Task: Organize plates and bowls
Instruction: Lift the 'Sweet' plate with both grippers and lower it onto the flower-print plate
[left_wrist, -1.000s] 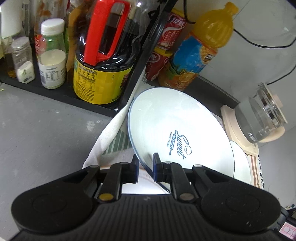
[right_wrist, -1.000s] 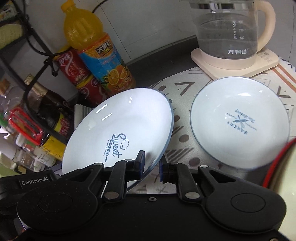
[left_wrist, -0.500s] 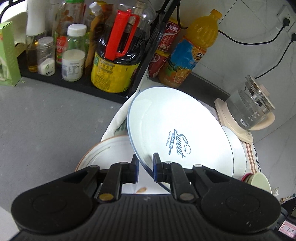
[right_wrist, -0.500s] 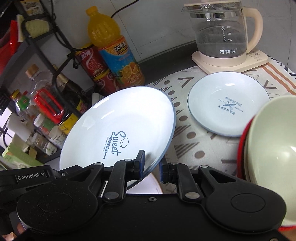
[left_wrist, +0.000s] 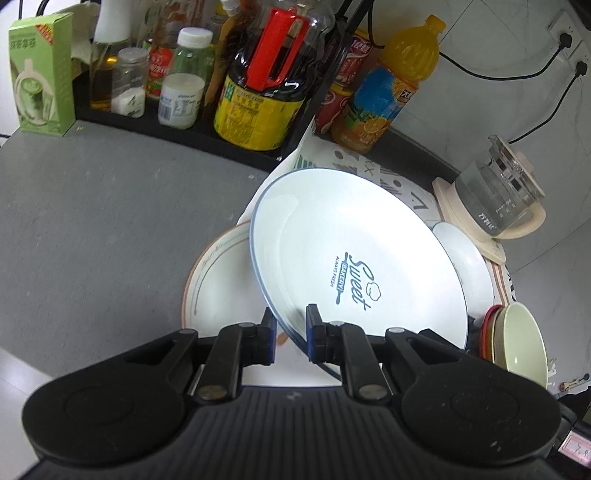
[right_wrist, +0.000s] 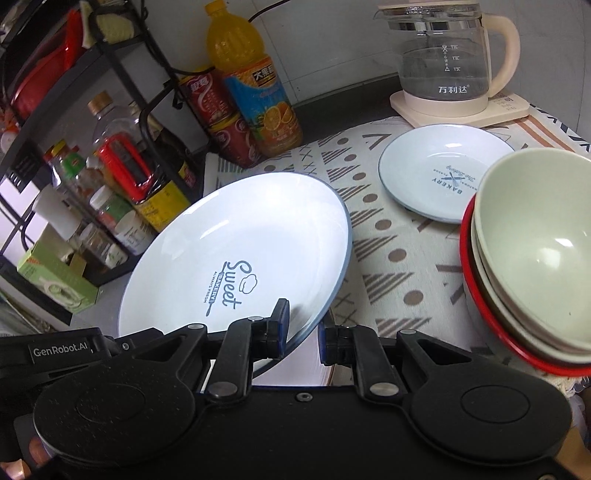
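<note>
A large white "Sweet Bakery" plate (left_wrist: 354, 258) with a blue rim is held tilted in the air. My left gripper (left_wrist: 290, 334) is shut on its near rim. My right gripper (right_wrist: 303, 334) is shut on the same plate (right_wrist: 236, 258) at another part of the rim. Below it lies a brown-rimmed white plate (left_wrist: 218, 291) on the grey counter. A small white "Bakery" plate (right_wrist: 443, 177) lies on the patterned cloth. A stack of bowls (right_wrist: 535, 258), pale green on top and red below, stands at the right.
A black rack (left_wrist: 184, 122) with bottles and jars stands at the back left. An orange juice bottle (right_wrist: 255, 85) and red cans (right_wrist: 218, 118) stand beside it. A glass kettle (right_wrist: 450, 62) on its cream base stands at the back right. A green box (left_wrist: 40, 74) stands at far left.
Both grippers have pulled back and up with the large plate. The brown-rimmed plate and the bowl stack have come into view.
</note>
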